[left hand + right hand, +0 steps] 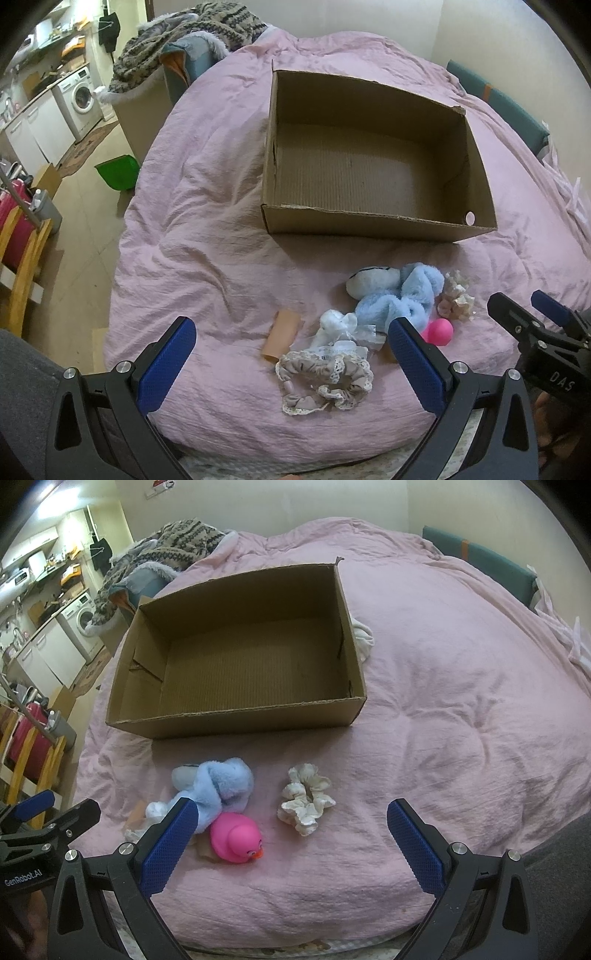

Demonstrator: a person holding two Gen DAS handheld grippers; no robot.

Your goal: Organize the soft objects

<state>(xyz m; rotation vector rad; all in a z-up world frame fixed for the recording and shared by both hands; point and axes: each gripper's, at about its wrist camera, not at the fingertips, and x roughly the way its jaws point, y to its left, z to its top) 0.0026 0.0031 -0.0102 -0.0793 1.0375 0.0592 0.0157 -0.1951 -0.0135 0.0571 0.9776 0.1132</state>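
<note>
Evidently nothing has been sorted yet: the cardboard box (369, 162) sits open on the pink duvet (192, 229), and its floor is bare in both wrist views. All the soft items lie in a loose cluster on the duvet, on the near side of the box and apart from it. They are a pale blue plush toy (218, 786), a cream scrunchie (304, 799) lying a little apart to its right, a pink rubber duck (236, 838) touching the plush, a beige lace-trimmed scrunchie (325, 380), a white ruffled piece (340, 325) and a tan tube-shaped object (282, 332). The left gripper (291, 347) is spread wide and holds nothing, hovering low over the beige scrunchie. The right gripper (291, 834) is likewise spread and empty, framing the duck and cream scrunchie. Judged from this layout, the whole task remains: each item has still to be lifted into the box.
</note>
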